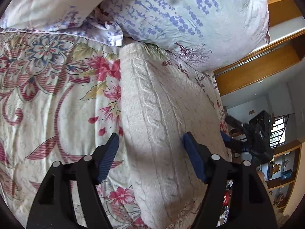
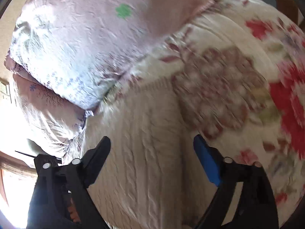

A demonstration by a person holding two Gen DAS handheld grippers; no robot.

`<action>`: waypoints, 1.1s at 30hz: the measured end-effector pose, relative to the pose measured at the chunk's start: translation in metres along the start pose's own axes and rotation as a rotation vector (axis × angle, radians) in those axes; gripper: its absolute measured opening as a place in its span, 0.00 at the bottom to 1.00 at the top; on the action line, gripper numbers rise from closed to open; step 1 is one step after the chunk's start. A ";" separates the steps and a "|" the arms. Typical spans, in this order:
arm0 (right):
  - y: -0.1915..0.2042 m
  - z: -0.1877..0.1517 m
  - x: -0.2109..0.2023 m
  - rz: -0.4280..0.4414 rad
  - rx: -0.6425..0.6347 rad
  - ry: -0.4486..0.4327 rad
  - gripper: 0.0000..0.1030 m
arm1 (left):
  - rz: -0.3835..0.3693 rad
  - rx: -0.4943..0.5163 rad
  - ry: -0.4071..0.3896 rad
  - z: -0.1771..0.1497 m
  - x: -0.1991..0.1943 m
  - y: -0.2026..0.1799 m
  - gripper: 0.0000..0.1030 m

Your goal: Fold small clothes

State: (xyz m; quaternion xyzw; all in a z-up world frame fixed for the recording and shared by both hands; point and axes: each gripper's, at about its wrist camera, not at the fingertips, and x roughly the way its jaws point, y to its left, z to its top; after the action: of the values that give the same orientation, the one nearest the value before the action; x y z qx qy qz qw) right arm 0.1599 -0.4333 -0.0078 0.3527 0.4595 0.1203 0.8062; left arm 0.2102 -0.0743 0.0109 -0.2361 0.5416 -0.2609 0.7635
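A cream cable-knit sweater (image 1: 152, 118) lies folded in a long strip on the floral bedspread (image 1: 47, 95). My left gripper (image 1: 150, 137) is open and empty, its blue-padded jaws spread just above the sweater's near part. The right gripper (image 1: 225, 133) shows at the sweater's right edge in the left wrist view. In the right wrist view, which is motion-blurred, the same sweater (image 2: 143, 143) fills the lower middle, and my right gripper (image 2: 152, 143) is open above it, holding nothing.
Lavender-print pillows (image 1: 181, 19) press against the sweater's far end; they also show in the right wrist view (image 2: 76, 47). The bed's right edge (image 1: 219, 99) drops off to a room with wooden shelves (image 1: 282, 171) and a wooden beam (image 1: 257, 68).
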 end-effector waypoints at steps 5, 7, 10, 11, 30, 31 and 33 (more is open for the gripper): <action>-0.013 -0.018 0.008 0.085 0.064 0.059 0.83 | -0.023 -0.052 -0.013 0.006 0.014 -0.004 0.58; -0.009 -0.024 0.015 0.139 0.066 0.090 0.41 | -0.048 -0.064 -0.027 0.007 0.013 -0.002 0.44; 0.012 -0.031 0.011 0.190 0.034 0.041 0.30 | -0.128 -0.080 -0.046 0.006 -0.009 0.007 0.33; 0.023 -0.031 0.011 0.235 0.023 0.042 0.28 | -0.146 -0.059 -0.069 0.005 -0.028 0.010 0.33; 0.130 -0.054 0.063 -0.171 -0.212 -0.029 0.21 | 0.522 0.226 -0.298 -0.125 -0.136 0.033 0.97; 0.138 -0.059 0.057 -0.220 -0.262 -0.069 0.42 | 0.549 0.245 -0.298 -0.131 -0.125 0.027 0.97; 0.148 -0.081 0.034 -0.286 -0.350 -0.155 0.86 | 0.568 0.253 -0.279 -0.141 -0.111 0.022 0.97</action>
State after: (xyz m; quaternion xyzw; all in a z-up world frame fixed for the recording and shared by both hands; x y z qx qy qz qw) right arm 0.1311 -0.2720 0.0435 0.1473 0.4138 0.0554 0.8967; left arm 0.0486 0.0041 0.0326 -0.0126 0.4392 -0.0680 0.8957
